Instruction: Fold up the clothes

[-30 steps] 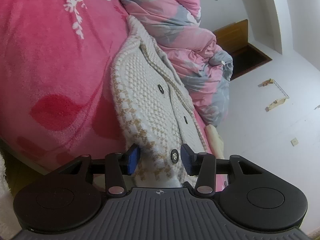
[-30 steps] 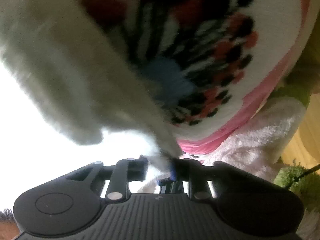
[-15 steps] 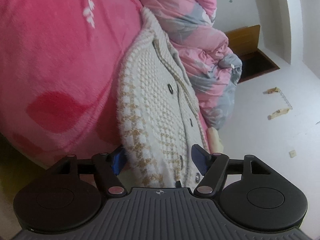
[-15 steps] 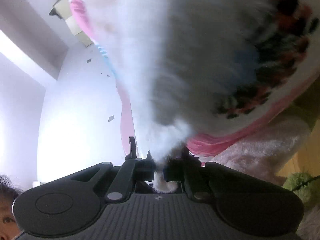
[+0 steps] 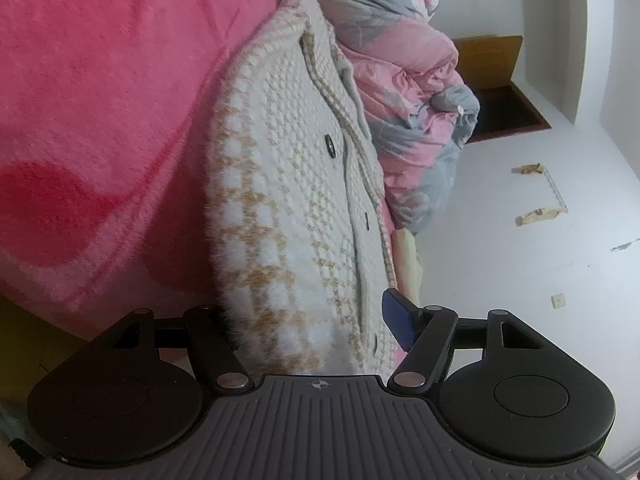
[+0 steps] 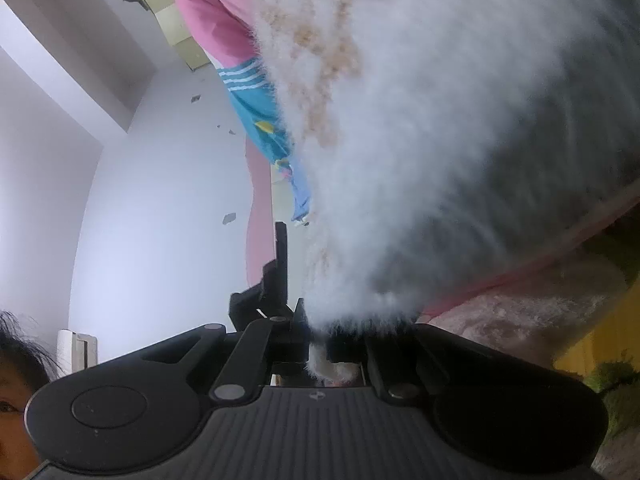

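Along the edge of the bed [image 5: 100, 128], on its pink fleece blanket, one cream-and-tan knitted cardigan [image 5: 296, 208] lies lengthwise, with three dark buttons showing down its front. One bunched pink-and-grey duvet [image 5: 404, 92] lies just beside it, on the side toward the white wall. I hold my left gripper [image 5: 316, 324] spread wide over the cardigan's near hem, the hem sitting between my fingers; only one blue pad [image 5: 396, 320] shows, and it grips nothing. From my right wrist view, my right gripper [image 6: 318, 332] is pinched tight on a fluffy white fold of the cardigan, which rises close and blurred in front of the lens. One blue-and-pink garment [image 6: 260, 100] hangs behind it.
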The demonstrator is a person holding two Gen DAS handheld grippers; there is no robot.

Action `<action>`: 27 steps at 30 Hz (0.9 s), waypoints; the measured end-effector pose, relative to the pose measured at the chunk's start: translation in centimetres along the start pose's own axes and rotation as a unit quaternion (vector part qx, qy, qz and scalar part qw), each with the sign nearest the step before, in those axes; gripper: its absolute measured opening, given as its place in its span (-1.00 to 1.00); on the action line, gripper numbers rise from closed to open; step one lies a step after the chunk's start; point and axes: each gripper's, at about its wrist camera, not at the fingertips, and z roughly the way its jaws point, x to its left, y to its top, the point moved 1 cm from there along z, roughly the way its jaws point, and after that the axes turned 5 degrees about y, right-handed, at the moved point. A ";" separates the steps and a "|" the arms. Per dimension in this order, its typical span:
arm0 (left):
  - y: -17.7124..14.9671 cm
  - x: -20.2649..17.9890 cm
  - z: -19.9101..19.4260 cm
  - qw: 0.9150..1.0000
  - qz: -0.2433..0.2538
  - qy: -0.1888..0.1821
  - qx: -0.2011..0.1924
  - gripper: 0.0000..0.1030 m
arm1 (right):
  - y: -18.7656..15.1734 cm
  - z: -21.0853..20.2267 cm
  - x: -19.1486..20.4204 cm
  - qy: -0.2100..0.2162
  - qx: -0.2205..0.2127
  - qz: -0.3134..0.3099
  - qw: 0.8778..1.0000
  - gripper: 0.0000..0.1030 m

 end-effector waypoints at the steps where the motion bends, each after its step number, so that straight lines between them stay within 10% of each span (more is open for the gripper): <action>1: 0.0 -0.1 0.1 1.000 0.003 0.002 0.001 0.28 | 0.1 0.0 0.3 -0.008 0.003 -0.010 1.000 -0.84; 6: -0.3 -0.7 0.3 0.999 0.027 0.018 0.004 0.09 | 0.5 -0.3 3.9 -0.085 0.031 -0.108 0.990 -0.69; 14: -0.3 -0.4 0.1 0.999 0.024 0.030 0.004 -0.04 | -4.8 -7.0 12.5 -0.193 0.054 -0.274 0.941 -0.51; 22: -0.2 -1.0 0.3 0.998 0.041 0.054 0.016 -0.05 | 0.0 -18.1 18.1 -0.316 -0.155 -0.364 0.862 -0.17; 27: -0.2 -1.3 0.6 0.997 0.042 0.063 0.019 -0.05 | 2.8 -20.5 17.1 -0.343 -0.198 -0.327 0.858 -0.17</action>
